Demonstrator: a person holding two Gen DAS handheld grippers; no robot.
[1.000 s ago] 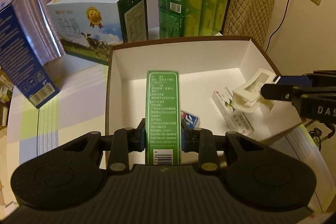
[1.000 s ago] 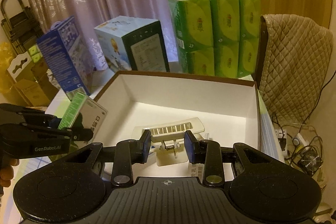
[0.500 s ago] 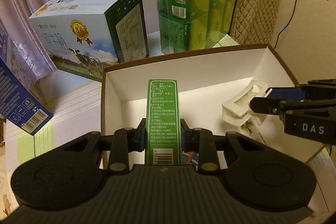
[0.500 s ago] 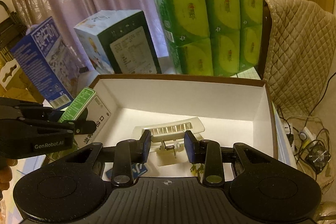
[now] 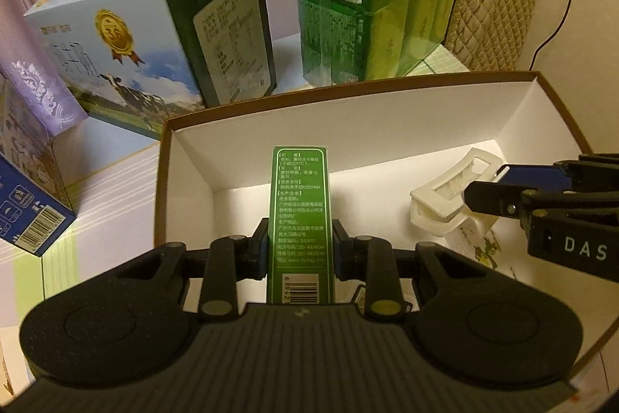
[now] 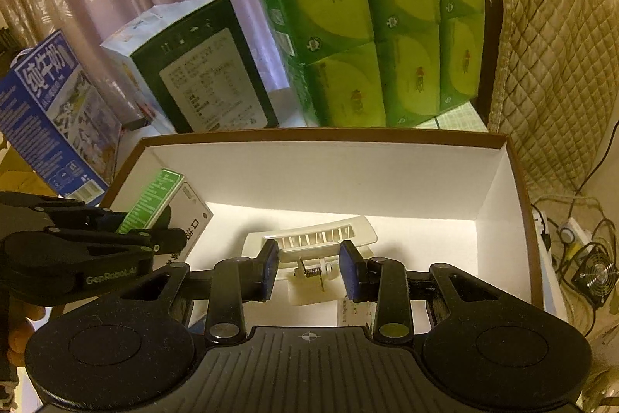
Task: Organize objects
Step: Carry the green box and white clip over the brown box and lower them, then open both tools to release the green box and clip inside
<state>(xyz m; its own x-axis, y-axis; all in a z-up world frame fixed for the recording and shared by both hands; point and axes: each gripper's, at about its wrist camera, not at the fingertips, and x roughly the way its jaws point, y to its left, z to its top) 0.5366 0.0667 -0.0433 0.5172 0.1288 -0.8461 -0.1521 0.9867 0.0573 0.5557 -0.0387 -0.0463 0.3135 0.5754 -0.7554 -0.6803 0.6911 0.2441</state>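
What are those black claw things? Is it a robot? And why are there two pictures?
No robot: a person holds two pinching tools, one in each hand. Each tool carries a camera looking out along its fingers, so you get two pictures.

The left gripper pinches a slim green box. The right gripper holds a white plastic clip. Both hang over a big white-lined box on the table. Behind it stand a milk carton and green tissue packs.
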